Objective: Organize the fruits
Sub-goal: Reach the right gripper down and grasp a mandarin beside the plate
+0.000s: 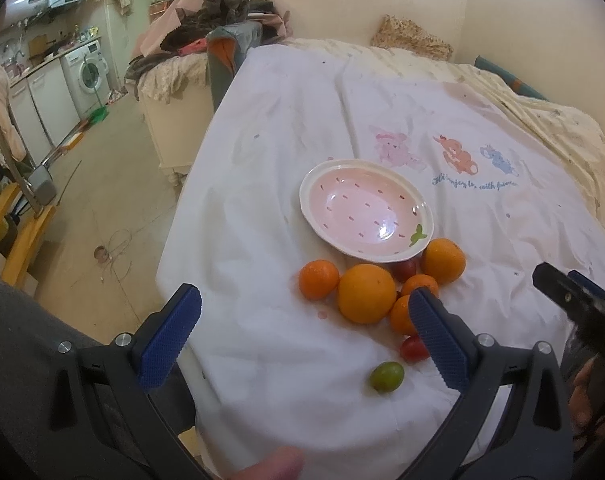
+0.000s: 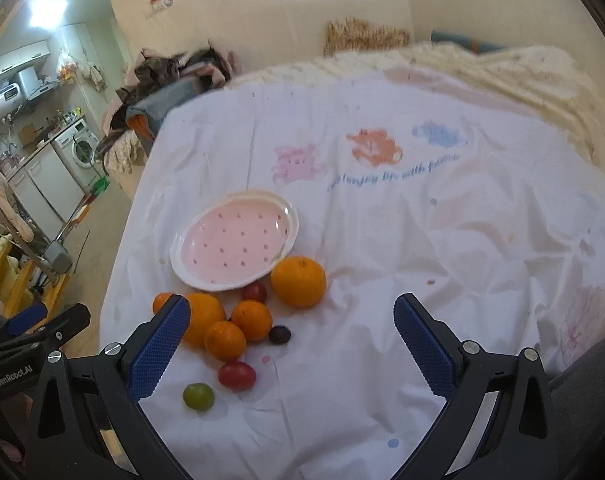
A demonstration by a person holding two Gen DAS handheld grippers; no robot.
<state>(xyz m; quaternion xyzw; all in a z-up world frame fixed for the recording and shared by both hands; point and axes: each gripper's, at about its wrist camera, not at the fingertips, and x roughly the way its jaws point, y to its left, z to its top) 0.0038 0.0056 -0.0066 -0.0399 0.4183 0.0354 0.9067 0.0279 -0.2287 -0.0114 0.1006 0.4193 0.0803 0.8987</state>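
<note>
Fruits (image 2: 298, 281) lie beside the plate (image 2: 190, 268) (perhaps touching); both grippers (image 1: 304, 330) (image 2: 292, 350) spread wide, holding nothing.

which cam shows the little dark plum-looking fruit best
The right wrist view. There the dark fruit lies in the open on the white cloth, just right of the small oranges. In the left wrist view it cannot be made out; the gripper finger covers that part of the pile.

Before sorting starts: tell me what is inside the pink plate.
Nothing lies in the pink plate: only its seed-mark pattern and a painted green leaf show. All the fruit sits outside on the white sheet. The sheet directly under the plate is covered.
</note>
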